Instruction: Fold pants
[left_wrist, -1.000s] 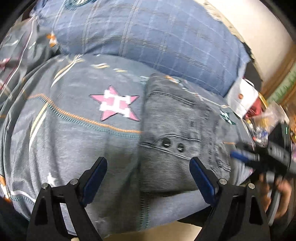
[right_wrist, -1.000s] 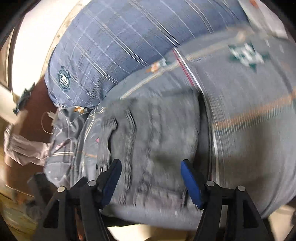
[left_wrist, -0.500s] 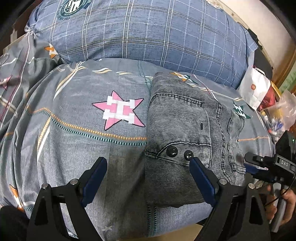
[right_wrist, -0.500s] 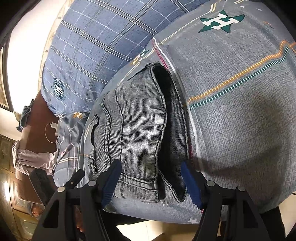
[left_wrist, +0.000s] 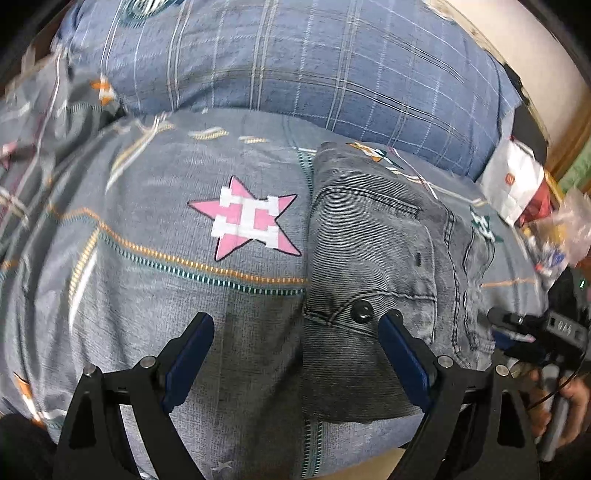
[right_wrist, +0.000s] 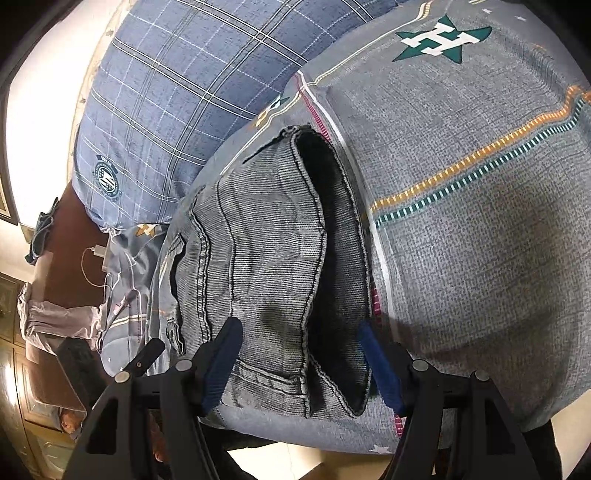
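Grey jeans (left_wrist: 373, 280) folded into compact bundle on star-print bedspread (left_wrist: 155, 258), long axis running 12–6 from both cameras. Right gripper (right_wrist: 301, 360) straddles near end, jaws spread, pads not pressing denim (contact unclear). Left gripper (left_wrist: 295, 354) jaws released, bundle edge at 2 o'clock. Right nearer. Plaid pillow (left_wrist: 295, 62) at 12, clutter (left_wrist: 524, 192) at 2; nothing blocking.

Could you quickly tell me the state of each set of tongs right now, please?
Left tongs: open, holding nothing.
Right tongs: open, astride the jeans.
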